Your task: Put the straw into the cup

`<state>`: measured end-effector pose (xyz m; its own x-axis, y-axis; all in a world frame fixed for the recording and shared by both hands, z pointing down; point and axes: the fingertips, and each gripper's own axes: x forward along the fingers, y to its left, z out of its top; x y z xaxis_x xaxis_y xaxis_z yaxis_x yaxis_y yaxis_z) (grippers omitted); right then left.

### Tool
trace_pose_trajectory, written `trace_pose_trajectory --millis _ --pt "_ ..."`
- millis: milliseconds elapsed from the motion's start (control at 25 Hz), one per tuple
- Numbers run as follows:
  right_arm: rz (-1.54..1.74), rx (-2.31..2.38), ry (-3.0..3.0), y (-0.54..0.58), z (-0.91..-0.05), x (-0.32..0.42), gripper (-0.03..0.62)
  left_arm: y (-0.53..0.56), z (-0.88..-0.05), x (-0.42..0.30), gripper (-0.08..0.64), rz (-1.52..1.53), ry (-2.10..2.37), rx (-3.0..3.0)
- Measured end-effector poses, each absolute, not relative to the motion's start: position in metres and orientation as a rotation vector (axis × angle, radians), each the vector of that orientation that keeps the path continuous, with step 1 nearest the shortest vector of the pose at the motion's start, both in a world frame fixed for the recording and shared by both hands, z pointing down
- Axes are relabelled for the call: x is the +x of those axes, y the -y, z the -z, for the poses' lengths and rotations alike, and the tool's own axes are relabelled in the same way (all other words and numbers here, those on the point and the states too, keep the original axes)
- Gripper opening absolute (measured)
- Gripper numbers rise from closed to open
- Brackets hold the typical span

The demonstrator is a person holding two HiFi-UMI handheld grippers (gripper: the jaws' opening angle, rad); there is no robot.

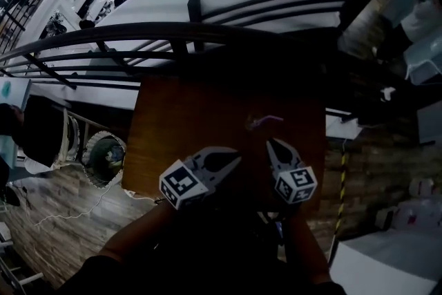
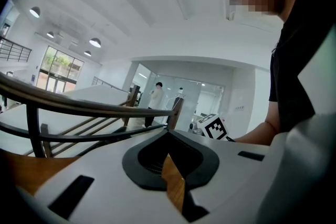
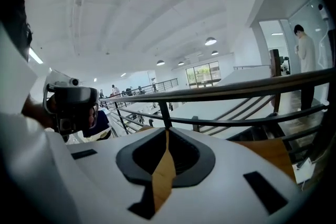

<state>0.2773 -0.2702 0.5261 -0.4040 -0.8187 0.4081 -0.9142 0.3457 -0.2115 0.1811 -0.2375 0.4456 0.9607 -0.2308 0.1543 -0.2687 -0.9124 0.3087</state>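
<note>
Two white two-jaw claws, left gripper and right gripper, are hovering clenched and empty at the near edge of the brown wooden table, the thin purple straw lying mid-table, right jaws probably needing opening first.

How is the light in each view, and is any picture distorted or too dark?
Head view: the table is underexposed, the straw barely shows, the area beyond the railing is bright. Both gripper views: well lit, but the wide angle bends the railing and darkens the corners.
</note>
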Motion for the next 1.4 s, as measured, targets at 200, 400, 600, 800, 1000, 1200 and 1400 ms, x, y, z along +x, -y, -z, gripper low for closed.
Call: trace_pose_trajectory --millis 200,400,600,800,1000,1200,1400 --pt "-0.536 1.588 2.448 0.244 -0.481 0.255 0.011 0.227 -0.421 0.167 0.011 -0.130 0.308 2.826" --pt "-0.510 1.626 2.470 0.226 -0.455 0.235 0.011 0.215 -0.414 0.154 0.011 -0.135 0.218 2.835" --pt "-0.532 1.677 2.458 0.215 -0.452 0.214 0.011 0.202 -0.419 0.137 0.011 -0.150 0.125 2.830" --pt "-0.550 1.695 2.438 0.198 -0.453 0.197 0.011 0.191 -0.431 0.127 0.011 -0.169 0.075 2.810" --pt "-0.552 1.658 2.432 0.181 -0.456 0.195 0.011 0.178 -0.439 0.126 0.011 -0.149 0.094 2.771" --pt "-0.518 1.650 2.501 0.169 -0.435 0.207 0.011 0.160 -0.426 0.134 0.011 -0.142 0.143 2.798" --pt "-0.493 1.590 2.558 0.134 -0.425 0.239 0.011 0.127 -0.416 0.167 0.011 -0.150 0.215 2.820"
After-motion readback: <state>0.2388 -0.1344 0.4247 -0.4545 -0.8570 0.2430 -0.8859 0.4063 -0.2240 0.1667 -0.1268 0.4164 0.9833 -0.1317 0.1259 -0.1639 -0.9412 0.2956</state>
